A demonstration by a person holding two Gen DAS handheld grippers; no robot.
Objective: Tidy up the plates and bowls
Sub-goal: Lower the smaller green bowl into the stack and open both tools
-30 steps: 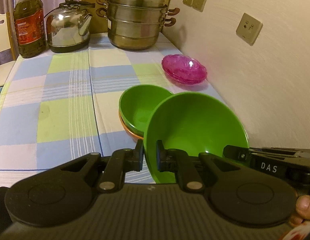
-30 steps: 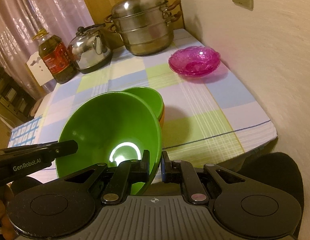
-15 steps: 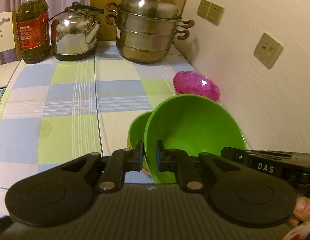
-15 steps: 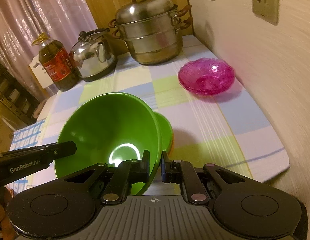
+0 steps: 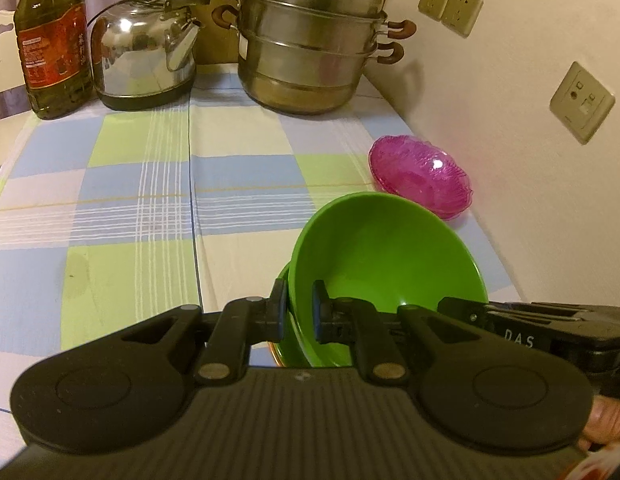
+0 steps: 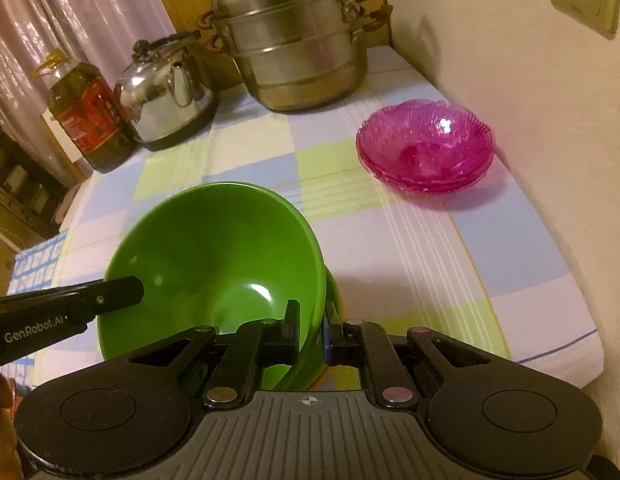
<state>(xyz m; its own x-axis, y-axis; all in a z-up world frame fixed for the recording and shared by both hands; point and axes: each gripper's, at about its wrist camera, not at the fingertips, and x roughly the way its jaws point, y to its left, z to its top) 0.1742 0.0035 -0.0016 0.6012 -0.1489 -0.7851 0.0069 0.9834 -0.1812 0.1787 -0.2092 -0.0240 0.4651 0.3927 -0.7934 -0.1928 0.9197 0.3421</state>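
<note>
On the checked tablecloth (image 5: 141, 184), my left gripper (image 5: 299, 312) and right gripper (image 6: 312, 330) each pinch opposite rims of the green bowl (image 6: 213, 264), above the near stacked bowls (image 5: 283, 328). Step: nesting. Next: lower level, release both.

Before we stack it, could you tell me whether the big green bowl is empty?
Empty: both wrist views show the big green bowl's bare, glossy inside, with nothing in it.

Big green bowl (image 5: 386, 256) is held tilted, rim pinched on opposite sides, over a second green bowl (image 6: 332, 294) on an orange one. Stacked pink glass bowls (image 6: 426, 146) sit upright nr wall.
</note>
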